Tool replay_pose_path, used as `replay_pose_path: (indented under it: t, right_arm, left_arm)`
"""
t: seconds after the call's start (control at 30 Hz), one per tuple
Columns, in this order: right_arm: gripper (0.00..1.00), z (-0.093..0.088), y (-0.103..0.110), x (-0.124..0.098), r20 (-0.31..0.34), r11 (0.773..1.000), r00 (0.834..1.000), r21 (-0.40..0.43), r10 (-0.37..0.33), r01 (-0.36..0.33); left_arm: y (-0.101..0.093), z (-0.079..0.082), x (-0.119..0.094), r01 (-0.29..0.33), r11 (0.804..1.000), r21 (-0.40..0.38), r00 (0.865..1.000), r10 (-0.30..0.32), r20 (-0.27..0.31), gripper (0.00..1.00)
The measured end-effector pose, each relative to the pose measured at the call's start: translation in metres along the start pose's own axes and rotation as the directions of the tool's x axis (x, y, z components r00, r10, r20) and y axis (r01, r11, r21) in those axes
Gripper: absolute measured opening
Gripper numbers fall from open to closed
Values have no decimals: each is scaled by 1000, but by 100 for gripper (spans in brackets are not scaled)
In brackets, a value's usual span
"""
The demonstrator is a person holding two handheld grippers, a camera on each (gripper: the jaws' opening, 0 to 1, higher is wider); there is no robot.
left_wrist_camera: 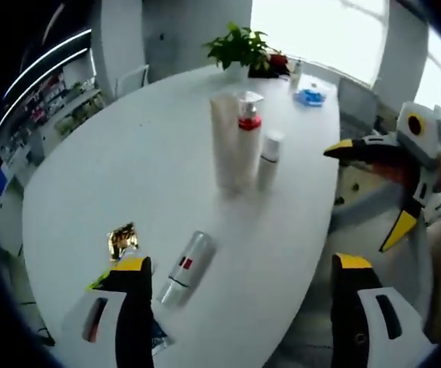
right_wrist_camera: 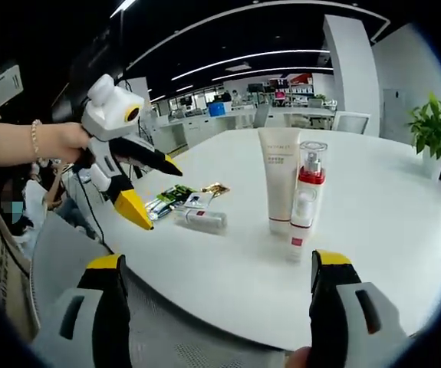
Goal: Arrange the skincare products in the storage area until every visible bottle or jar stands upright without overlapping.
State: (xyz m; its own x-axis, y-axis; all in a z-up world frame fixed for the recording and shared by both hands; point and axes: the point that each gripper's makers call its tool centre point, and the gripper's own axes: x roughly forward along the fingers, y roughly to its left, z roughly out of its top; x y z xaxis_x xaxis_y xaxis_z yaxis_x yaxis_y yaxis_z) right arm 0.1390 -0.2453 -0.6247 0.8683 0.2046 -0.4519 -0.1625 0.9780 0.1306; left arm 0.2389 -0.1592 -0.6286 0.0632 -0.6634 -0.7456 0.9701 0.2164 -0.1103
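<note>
One small bottle (left_wrist_camera: 187, 267) lies on its side near the table's (left_wrist_camera: 128, 176) near edge, beside some sachets (left_wrist_camera: 122, 239), well apart from the upright tube (left_wrist_camera: 225, 142), pump bottle (left_wrist_camera: 248, 142) and slim bottle (left_wrist_camera: 269, 159) grouped mid-table. The left gripper (left_wrist_camera: 243, 307) hangs wide open and empty just short of the lying bottle; the right gripper (right_wrist_camera: 216, 303) is likewise spread and empty. Best to close across the bottle's middle, tip it up onto its base, and set it apart from the standing three.
</note>
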Motion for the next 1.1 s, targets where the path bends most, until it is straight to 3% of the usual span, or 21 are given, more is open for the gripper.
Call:
replay_pose_path:
  t: [0.17, 0.4, 0.6, 0.9, 1.1]
  right_arm:
    - [100, -1, 1, 0, -7, 1000, 1000, -2, 8, -8]
    - [100, -2, 2, 1, -14, 1000, 1000, 1, 17, -17]
    - [100, -4, 5, 1, -28, 1000, 999, -9, 30, -30]
    - [100, -6, 9, 2, -45, 999, 998, -17, 49, -50]
    - [100, -8, 11, 3, -56, 998, 997, -23, 59, -61]
  left_arm:
    - [0, -6, -10, -11, 992, -127, 997, 21, 73, 97]
    - [2, -32, -22, -46, 980, -193, 996, 60, 67, 96]
    - [3, -56, -36, -87, 952, -295, 988, 120, 97, 96]
    - [1, -88, -49, -114, 917, -382, 972, 182, 146, 97]
    - [5, -100, -51, -143, 911, -386, 969, 209, 134, 97]
